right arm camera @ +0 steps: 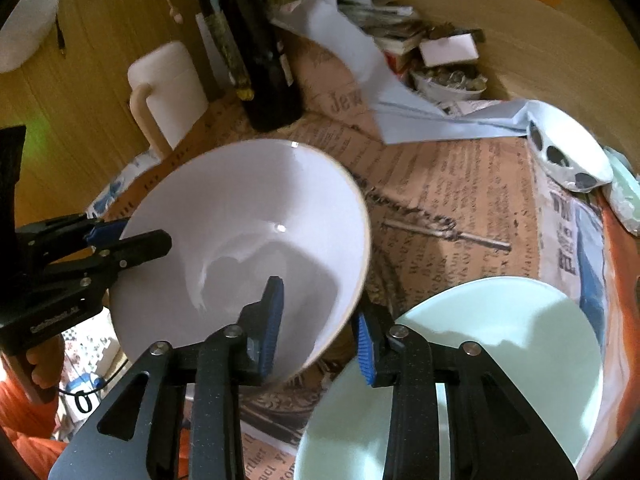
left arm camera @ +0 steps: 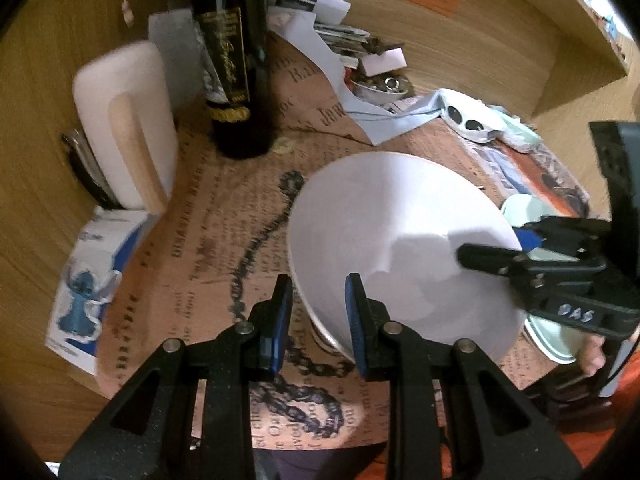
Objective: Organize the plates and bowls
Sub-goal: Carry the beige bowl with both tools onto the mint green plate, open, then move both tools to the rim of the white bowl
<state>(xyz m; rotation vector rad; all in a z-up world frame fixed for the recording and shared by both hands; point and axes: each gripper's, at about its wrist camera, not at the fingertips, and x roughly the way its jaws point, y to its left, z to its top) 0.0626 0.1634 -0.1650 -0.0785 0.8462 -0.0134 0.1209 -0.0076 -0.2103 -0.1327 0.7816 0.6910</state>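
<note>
A large white bowl [left arm camera: 404,240] is held tilted above the newspaper-covered table; it also shows in the right wrist view [right arm camera: 240,240]. My left gripper [left arm camera: 320,320] straddles its near-left rim, one finger inside and one outside, with a gap still showing. My right gripper [right arm camera: 320,328] straddles the opposite rim the same way and shows in the left wrist view [left arm camera: 496,256]. A pale green plate [right arm camera: 500,360] lies flat on the table under the right gripper, and its edge shows in the left wrist view [left arm camera: 548,336].
A dark wine bottle [left arm camera: 232,60] and a white jug with a wooden handle [left arm camera: 128,120] stand at the back left. Piled papers [left arm camera: 320,12], a small dish of bits [left arm camera: 380,84] and a white spotted dish [right arm camera: 568,152] lie at the back. A blue carton [left arm camera: 88,280] lies left.
</note>
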